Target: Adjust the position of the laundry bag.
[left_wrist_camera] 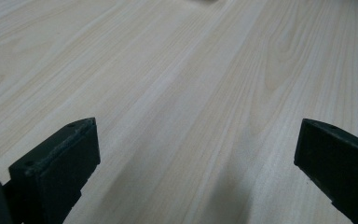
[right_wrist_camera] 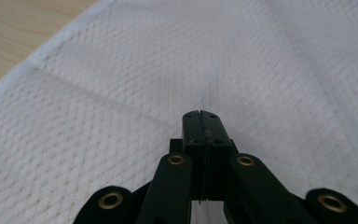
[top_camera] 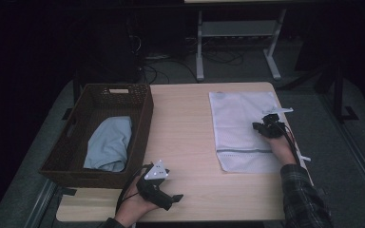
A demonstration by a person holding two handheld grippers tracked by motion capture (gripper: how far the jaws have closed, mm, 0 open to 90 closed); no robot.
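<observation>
A white mesh laundry bag (top_camera: pixel 240 128) lies flat on the right half of the light wooden table (top_camera: pixel 185 142). My right gripper (top_camera: pixel 262 126) rests on the bag's right side. In the right gripper view its jaws are pressed together at the tip (right_wrist_camera: pixel 200 115), and creases in the mesh bag (right_wrist_camera: pixel 121 93) run into the pinch. My left gripper (top_camera: pixel 168 197) sits low near the table's front edge, pointing right. Its jaws (left_wrist_camera: pixel 196 154) stand wide apart over bare wood with nothing between them.
A dark brown wicker basket (top_camera: pixel 145 111) stands at the table's left with a folded light blue cloth (top_camera: pixel 109 142) inside. White desk legs (top_camera: pixel 199 42) and cables stand on the floor beyond the table's far edge.
</observation>
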